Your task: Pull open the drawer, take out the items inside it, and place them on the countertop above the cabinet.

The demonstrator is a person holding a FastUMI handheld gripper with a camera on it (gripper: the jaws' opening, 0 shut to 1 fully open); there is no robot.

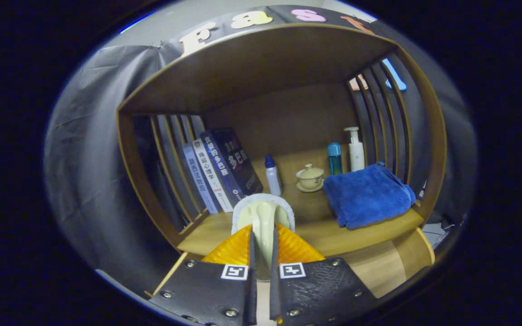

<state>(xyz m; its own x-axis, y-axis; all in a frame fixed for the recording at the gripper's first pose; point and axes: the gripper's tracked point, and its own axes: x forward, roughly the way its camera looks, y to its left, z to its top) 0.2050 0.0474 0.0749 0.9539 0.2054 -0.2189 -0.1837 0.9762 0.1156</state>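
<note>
Wooden shelving with slatted sides forms the setting, its tabletop lying just beyond the fingers. On it stand a row of leaning books, a small white bottle with a blue cap, a lidded tea cup on a saucer, a teal bottle, a white pump bottle and a folded blue towel.

The gripper is seen with its fingers drawn nearly together and clamped on the pale handle of a brush-like item, whose white fluffy edge rises just ahead of the tips. An orange ribbed part shows on both sides of the handle; whether it belongs to the item cannot be told.

The step in hand is judged to be setting this item down on the tabletop. A bare patch of wood lies between the books and the towel, in front of the small bottle, and should be aimed for. The item should be carried level over the front edge, lowered until its underside rests on the wood, and only then released, so that the small bottle and the cup are not knocked. The drawer front appears below the tabletop; its contents cannot be seen.
</note>
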